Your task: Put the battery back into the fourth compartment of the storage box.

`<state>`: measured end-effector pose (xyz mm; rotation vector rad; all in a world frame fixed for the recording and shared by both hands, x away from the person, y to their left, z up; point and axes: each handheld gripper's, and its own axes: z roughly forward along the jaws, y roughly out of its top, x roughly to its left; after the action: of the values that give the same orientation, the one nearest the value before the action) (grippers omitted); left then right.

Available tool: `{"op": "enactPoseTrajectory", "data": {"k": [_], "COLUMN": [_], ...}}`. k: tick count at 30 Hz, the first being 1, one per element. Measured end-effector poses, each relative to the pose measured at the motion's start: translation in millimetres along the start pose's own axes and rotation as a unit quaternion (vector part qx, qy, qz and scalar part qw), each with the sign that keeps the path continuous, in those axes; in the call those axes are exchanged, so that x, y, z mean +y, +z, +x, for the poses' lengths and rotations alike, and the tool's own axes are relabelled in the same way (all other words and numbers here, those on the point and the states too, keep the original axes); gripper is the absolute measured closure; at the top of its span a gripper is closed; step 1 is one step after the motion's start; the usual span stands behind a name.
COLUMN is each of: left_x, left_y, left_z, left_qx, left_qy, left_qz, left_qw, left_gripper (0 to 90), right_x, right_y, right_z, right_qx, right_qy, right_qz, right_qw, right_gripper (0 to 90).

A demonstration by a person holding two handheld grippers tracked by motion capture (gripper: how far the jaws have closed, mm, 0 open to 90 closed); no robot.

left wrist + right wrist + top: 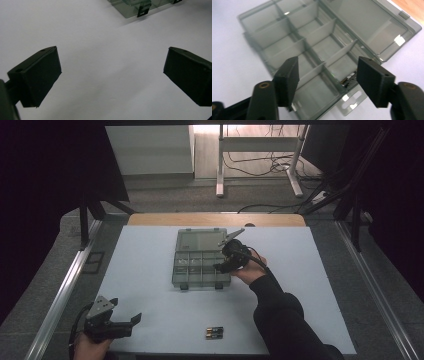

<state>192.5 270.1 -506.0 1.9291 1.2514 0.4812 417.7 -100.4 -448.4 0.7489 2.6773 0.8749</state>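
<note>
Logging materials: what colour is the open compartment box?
The compartmented plastic box is translucent smoky grey, clearest in the right gripper view.

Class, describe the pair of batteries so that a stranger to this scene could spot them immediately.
Start at the white table top and find its near edge. The batteries lie there side by side, apart from the clear compartment box farther back, small, dark cylinders with gold ends.

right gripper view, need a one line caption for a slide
Open right gripper poised over the open, divided organizer box on the white table.

Smoky grey organiser box [201, 260], black tongs [327, 75]
</note>
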Motion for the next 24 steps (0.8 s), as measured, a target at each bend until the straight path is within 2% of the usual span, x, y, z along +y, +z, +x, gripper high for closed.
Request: {"op": "enactPoseTrajectory", "data": {"k": [5, 9, 14, 18, 24], "left_x": [0.1, 0.0, 0.0, 0.0, 0.1], "left_y": [0.1, 0.2, 0.1, 0.1, 0.1], "left_z": [-0.4, -0.2, -0.3, -0.2, -0.3], "left_qx": [0.001, 0.0, 0.0, 0.0, 0.0], "left_qy": [0.001, 0.001, 0.0, 0.0, 0.0], "left_qz": [0.0, 0.001, 0.0, 0.001, 0.001], "left_qw": [1.0, 1.0, 1.0, 1.0, 1.0], "left_gripper": [2.1, 2.1, 2.1, 2.1, 2.1], "right_x": [-5.8, -12.0, -16.9, -21.8, -24.8], "right_y": [-8.9, -15.3, -20.5, -25.8, -29.5], "right_z": [10.2, 13.3, 15.1, 21.2, 29.8], "right_qx": [0.009, 0.022, 0.025, 0.024, 0.025], "right_qy": [-0.011, -0.005, 0.0, -0.005, -0.018], "right_qz": [-0.008, -0.017, -0.025, -0.018, -0.001], "right_qw": [0.9999, 0.9996, 0.9994, 0.9996, 0.9995], "right_gripper": [26.5, 18.9, 12.5, 5.1, 0.7]}}
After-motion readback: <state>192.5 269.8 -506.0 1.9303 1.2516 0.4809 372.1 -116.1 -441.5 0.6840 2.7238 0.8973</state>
